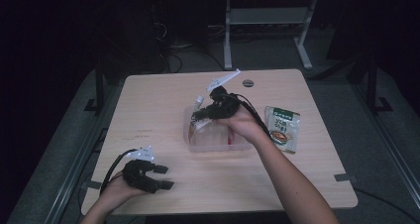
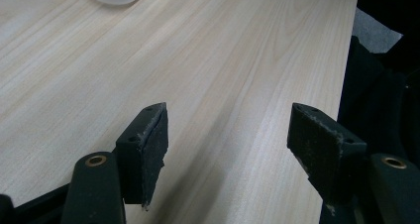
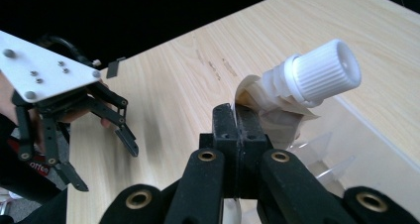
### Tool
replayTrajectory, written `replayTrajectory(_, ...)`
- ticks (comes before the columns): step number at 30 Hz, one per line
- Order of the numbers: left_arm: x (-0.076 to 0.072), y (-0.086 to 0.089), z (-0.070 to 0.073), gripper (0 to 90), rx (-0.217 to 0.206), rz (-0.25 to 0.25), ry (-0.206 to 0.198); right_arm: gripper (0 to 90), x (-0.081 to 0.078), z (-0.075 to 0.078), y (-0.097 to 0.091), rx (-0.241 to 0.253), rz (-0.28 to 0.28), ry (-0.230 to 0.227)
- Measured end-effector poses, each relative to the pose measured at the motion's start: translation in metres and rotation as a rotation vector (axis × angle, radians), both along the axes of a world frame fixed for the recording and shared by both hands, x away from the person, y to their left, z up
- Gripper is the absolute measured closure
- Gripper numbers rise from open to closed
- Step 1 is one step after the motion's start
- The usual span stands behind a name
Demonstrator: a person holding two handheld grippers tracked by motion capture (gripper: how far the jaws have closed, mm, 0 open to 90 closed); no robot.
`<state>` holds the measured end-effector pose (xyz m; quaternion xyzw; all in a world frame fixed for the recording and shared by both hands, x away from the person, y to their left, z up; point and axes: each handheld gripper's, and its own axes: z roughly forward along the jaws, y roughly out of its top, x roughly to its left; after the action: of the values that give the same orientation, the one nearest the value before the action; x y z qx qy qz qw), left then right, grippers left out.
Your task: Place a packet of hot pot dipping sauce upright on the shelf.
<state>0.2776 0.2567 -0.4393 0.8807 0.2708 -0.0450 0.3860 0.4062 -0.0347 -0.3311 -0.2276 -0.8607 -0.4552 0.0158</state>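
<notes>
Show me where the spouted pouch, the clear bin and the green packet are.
spouted pouch (image 3: 324,73), right gripper view, on its white screw cap.
clear bin (image 1: 218,145), high view, on its near wall.
green packet (image 1: 283,127), high view, on its middle.

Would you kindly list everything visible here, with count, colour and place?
Table: one, light wood, centre of the floor.
Clear plastic bin: one, transparent, mid-table.
Spouted pouch: one, pale with white screw cap, held above the bin.
Food packet: one, green and white, flat on the table, right of the bin.
Desk frame: one, white, on the floor beyond the table.
Left hand-held gripper: one, black, open, near the table's front left.
Right hand-held gripper: one, black, shut on the pouch.
</notes>
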Motion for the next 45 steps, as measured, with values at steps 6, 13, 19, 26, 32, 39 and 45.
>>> replayTrajectory(6,0.0,0.0,0.0,31.9,0.0,0.0,0.002,89.5,0.003,-0.01,0.003,-0.031,-0.005,0.004)
replayTrajectory(13,0.0,0.0,0.0,32.0,-0.003,0.003,0.004,87.5,0.003,-0.014,0.008,-0.038,-0.015,0.023)
replayTrajectory(19,0.0,0.0,0.0,31.9,-0.007,0.005,0.002,83.5,0.001,-0.014,0.009,-0.004,-0.018,0.015)
replayTrajectory(26,0.0,0.0,0.001,31.9,0.002,0.002,0.0,68.1,-0.002,-0.005,-0.001,0.04,-0.028,0.021)
replayTrajectory(32,0.0,0.0,0.0,31.6,0.002,0.01,-0.003,45.1,-0.013,0.002,-0.014,0.05,-0.055,-0.028)
replayTrajectory(39,0.001,0.001,0.0,31.0,0.006,0.013,-0.011,33.8,-0.032,0.002,-0.031,0.025,-0.063,-0.074)
replayTrajectory(45,0.0,0.0,0.001,30.6,0.011,0.022,-0.013,32.9,-0.048,-0.002,-0.045,0.028,-0.072,-0.091)
